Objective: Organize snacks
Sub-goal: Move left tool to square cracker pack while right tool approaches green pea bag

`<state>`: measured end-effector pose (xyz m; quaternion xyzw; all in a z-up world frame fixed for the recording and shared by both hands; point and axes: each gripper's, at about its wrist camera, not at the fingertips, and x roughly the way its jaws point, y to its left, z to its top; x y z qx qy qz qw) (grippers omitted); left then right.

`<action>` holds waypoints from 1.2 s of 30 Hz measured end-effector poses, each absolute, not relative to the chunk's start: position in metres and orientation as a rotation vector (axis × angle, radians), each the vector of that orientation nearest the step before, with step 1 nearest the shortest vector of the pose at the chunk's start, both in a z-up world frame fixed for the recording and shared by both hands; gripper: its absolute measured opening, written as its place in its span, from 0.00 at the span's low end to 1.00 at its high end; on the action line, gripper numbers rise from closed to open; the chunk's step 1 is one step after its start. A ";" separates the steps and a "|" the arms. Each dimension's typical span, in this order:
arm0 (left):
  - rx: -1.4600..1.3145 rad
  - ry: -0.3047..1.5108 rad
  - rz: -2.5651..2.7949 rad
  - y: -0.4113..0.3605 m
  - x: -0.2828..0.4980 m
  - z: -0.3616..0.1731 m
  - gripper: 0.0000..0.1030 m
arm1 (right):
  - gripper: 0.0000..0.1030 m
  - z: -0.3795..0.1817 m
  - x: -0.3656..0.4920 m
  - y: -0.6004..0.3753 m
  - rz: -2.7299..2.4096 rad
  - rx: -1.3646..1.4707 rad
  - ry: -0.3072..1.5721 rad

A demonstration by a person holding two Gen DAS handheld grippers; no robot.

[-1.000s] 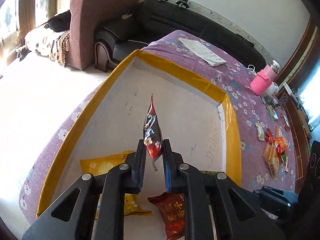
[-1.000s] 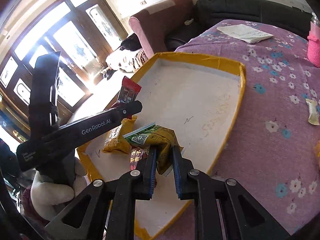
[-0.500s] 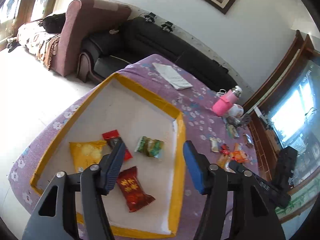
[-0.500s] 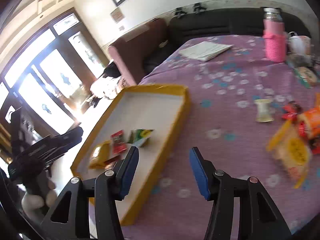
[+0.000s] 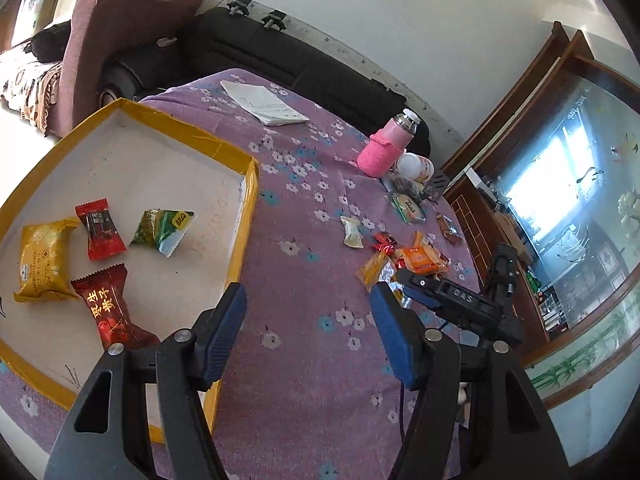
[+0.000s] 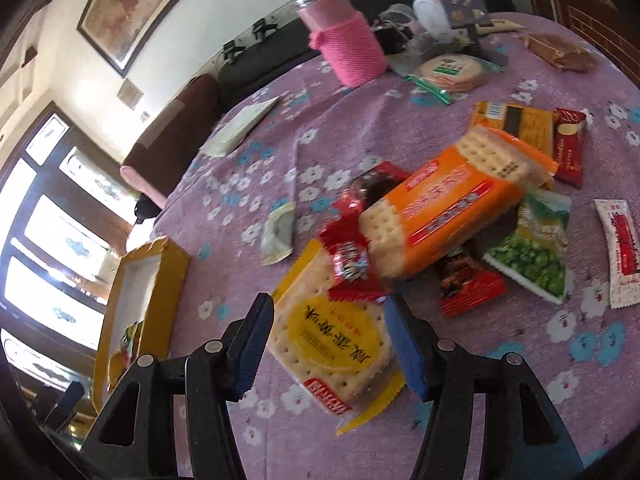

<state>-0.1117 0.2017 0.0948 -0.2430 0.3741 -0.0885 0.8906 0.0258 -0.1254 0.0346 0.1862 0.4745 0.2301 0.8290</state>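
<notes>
Left wrist view
Left gripper point(image 5: 306, 324): jaws apart, nothing between them, over the purple flowered tablecloth point(image 5: 304, 280) just right of the tray.
Tray point(image 5: 240, 236): shallow, white inside with a yellow taped rim, at the table's left part.
Snacks in tray: yellow cracker pack point(image 5: 42, 260) at left; small red candy packet point(image 5: 100, 230) beside it; green-and-white packet point(image 5: 162, 228) to the right of that; dark red packet with gold characters point(image 5: 114, 312) nearest the camera. All four lie flat and apart.
Loose snacks: a heap on the cloth at right, with an orange cracker pack point(image 5: 422, 258) on top and a pale small wrapper point(image 5: 352, 232) lying apart, toward the tray.
Right gripper point(image 5: 404, 278): reaches in from the right, its tip at the heap; its jaws cannot be made out here.
Far table: pink knit-sleeved bottle point(image 5: 386, 148), folded white paper point(image 5: 266, 106).

Right wrist view
Right gripper point(image 6: 330, 340): jaws apart and opening; the yellow soda cracker pack point(image 6: 334, 344) lies between them on the cloth, pads not pressing it.
Heap: orange cracker pack point(image 6: 452, 204) tilted over a red candy wrapper point(image 6: 350, 252); green pea packet point(image 6: 536, 248) and dark red packet point(image 6: 466, 284) to the right; white-and-red sachet point(image 6: 620, 252) lying apart at far right.
Tray point(image 6: 172, 272): at left, well apart from the heap.
Bottle point(image 6: 348, 48): upright at the far side.
</notes>
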 end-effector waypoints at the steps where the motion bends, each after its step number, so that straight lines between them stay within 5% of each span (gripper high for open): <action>1: -0.503 0.784 -0.181 0.199 -0.110 0.093 0.62 | 0.57 0.036 0.017 -0.116 0.590 0.408 1.038; 8: -0.472 0.818 -0.213 0.172 -0.098 0.083 0.62 | 0.58 0.072 -0.014 -0.147 0.531 0.317 0.898; 20: -0.461 0.854 -0.234 0.147 -0.101 0.073 0.62 | 0.59 0.015 0.043 -0.139 0.447 0.374 1.025; 27: -0.454 0.866 -0.227 0.146 -0.095 0.068 0.62 | 0.56 0.026 0.004 -0.121 0.717 0.417 1.058; 36: -0.445 0.901 -0.269 0.128 -0.088 0.057 0.61 | 0.64 0.057 -0.003 -0.277 0.196 0.461 0.847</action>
